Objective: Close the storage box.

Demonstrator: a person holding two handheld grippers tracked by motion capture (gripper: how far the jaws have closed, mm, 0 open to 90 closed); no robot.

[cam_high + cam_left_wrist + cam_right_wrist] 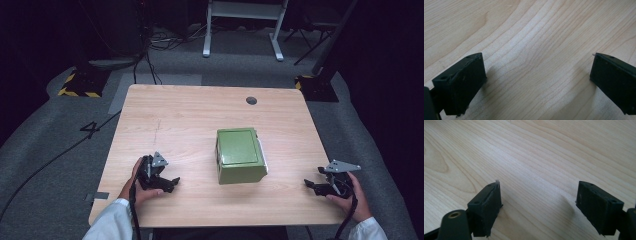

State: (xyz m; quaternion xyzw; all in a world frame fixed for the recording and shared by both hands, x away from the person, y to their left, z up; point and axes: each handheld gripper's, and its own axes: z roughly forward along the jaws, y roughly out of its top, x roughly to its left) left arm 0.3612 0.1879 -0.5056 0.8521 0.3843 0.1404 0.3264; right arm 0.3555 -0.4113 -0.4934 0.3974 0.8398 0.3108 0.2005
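A green box [240,155] sits near the middle of the bench [190,115], toward its right half. The left tongs [168,183] rest released near the front-left corner; the right tongs [314,184] rest released near the front-right corner, both empty.

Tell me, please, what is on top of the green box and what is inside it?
Nothing lies on top of the green box; its flat lid is bare and closed. It stands on the wooden table. The closed lid covers the inside, so what it holds cannot be seen.
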